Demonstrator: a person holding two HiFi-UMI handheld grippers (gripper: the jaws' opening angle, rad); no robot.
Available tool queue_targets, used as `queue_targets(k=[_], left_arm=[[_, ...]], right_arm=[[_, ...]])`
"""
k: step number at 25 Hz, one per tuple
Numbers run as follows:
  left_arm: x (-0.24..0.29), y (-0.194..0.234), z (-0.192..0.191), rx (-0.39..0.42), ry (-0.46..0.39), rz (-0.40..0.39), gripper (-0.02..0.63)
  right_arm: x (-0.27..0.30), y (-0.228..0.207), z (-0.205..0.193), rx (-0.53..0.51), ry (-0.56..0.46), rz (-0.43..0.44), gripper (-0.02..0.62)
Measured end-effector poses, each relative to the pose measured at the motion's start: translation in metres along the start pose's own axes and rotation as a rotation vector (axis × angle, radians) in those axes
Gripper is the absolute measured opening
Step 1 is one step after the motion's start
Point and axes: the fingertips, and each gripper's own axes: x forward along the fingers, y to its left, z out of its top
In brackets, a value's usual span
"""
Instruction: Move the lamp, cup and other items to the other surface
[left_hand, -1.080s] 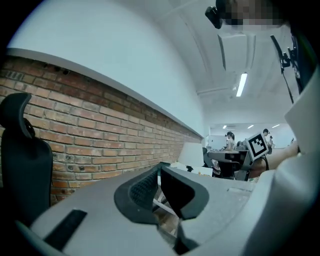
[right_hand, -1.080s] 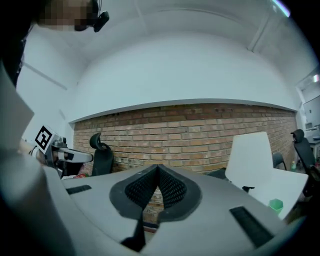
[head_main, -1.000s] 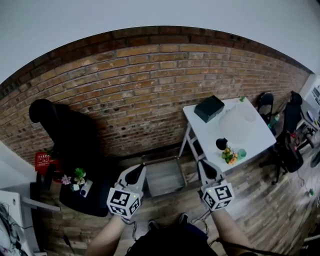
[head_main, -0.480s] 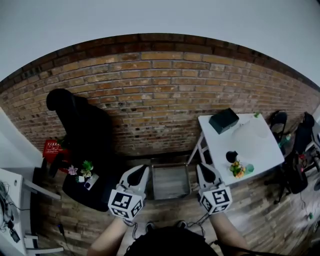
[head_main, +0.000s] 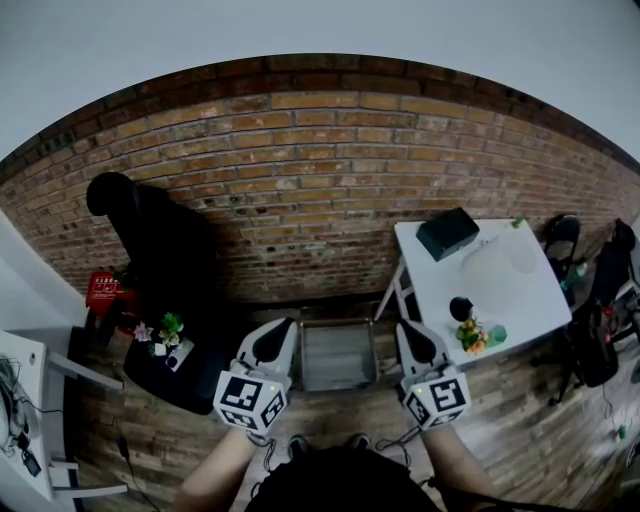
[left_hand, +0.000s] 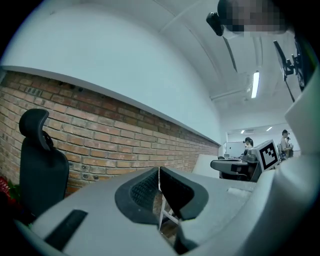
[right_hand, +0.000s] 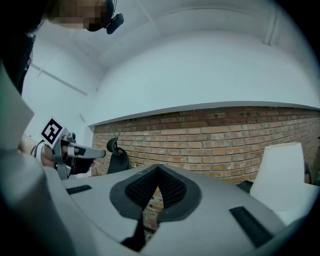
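Observation:
A white table (head_main: 440, 285) stands at the right against the brick wall. On it are a white lamp (head_main: 490, 265) with a pale shade, a dark box (head_main: 447, 233), a small black cup (head_main: 460, 308), a bunch of orange flowers (head_main: 466, 334) and a green cup (head_main: 496, 335). In the right gripper view the lamp shade (right_hand: 282, 172) shows at the right. My left gripper (head_main: 273, 338) and right gripper (head_main: 414, 338) are held side by side in front of me, short of the table, both shut and empty. Both (left_hand: 159, 172) (right_hand: 158, 170) point at the wall.
A black office chair (head_main: 150, 250) stands at the left, with a low dark table (head_main: 185, 385) in front of it that carries a small plant (head_main: 165, 328) and flowers. A grey crate (head_main: 337, 355) lies on the wooden floor between the grippers. More chairs (head_main: 595, 320) stand far right.
The head view has swung left and then settled, so the white table has shifted right in the picture. Both grippers stay shut in front of me.

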Motion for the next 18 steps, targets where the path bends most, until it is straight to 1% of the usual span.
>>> queue_targets(k=[6,18], left_arm=[[0.011,-0.013,0.007,0.026,-0.007,0.005,0.012],[0.018,-0.026,-0.001,0.036,0.016,0.020,0.012]], right_arm=[[-0.004,-0.015,0.000,0.003,-0.009,-0.001,0.003],[-0.010,-0.030,-0.002,-0.002,-0.006,0.004,0.003]])
